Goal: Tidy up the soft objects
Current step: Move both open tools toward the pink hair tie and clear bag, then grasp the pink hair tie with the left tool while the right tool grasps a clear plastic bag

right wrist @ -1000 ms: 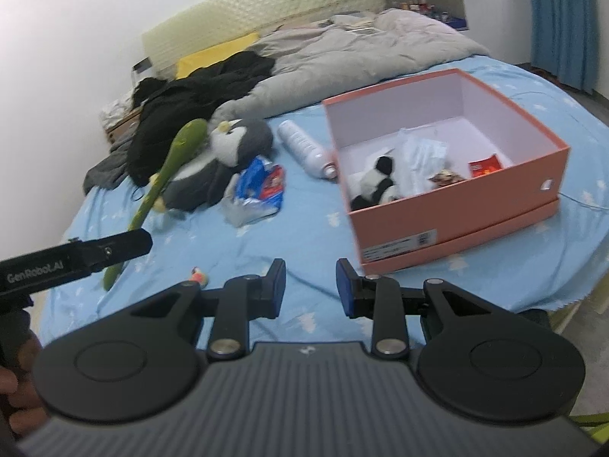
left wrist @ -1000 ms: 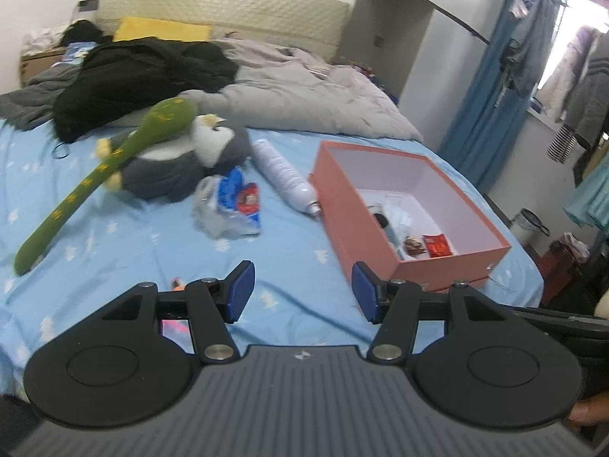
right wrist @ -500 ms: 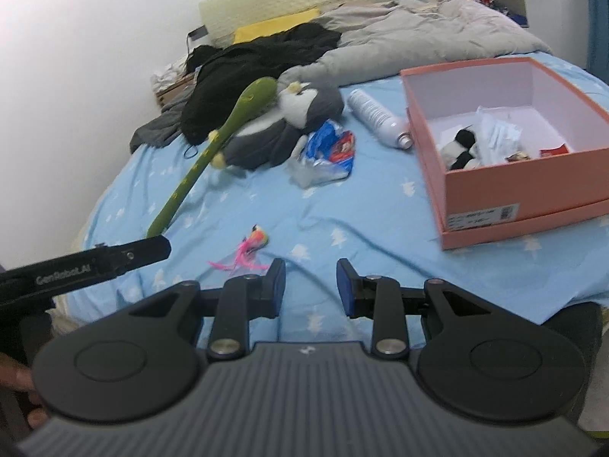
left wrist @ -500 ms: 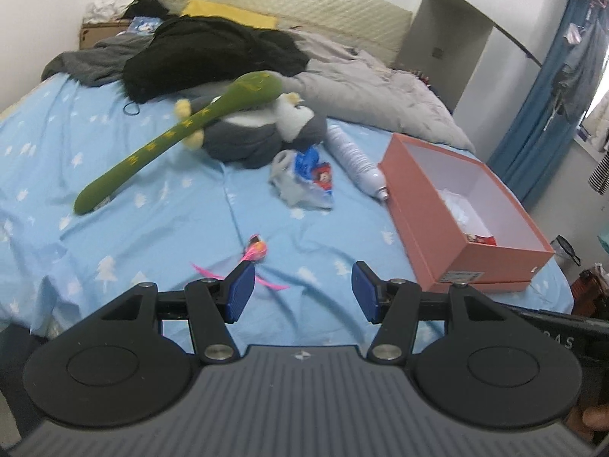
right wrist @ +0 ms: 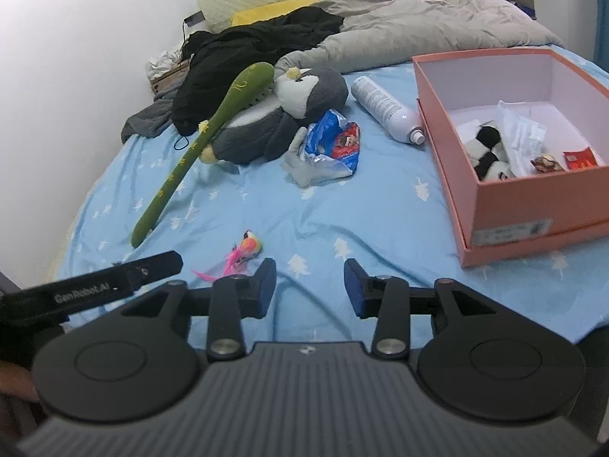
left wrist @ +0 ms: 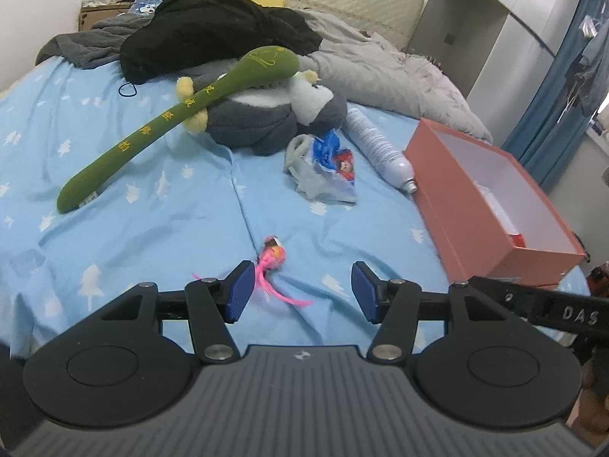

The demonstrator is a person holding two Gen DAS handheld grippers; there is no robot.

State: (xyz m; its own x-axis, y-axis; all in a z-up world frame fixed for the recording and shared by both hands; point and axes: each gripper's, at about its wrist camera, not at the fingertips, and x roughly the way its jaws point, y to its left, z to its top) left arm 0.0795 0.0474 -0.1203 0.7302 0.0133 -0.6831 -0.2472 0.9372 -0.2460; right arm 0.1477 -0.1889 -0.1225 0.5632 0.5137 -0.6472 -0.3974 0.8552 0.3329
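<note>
A: Pink feathered toy [left wrist: 271, 258] lies on the blue sheet [left wrist: 152, 221], just ahead of the left gripper [left wrist: 300, 289], nearer its left pad; jaws apart, empty.
B: The right gripper [right wrist: 309, 285]?
A: Opening, nothing between; toy ahead to its left. "GenRobot.AI" reads on the other tool.
B: The salmon box [right wrist: 533, 205]?
A: Holds a panda plush [right wrist: 487, 152], wrappers, a red packet.

Both wrist views look steeply down over bed [left wrist: 160, 209]; both share pink box [right wrist: 533, 205], plush pile.
</note>
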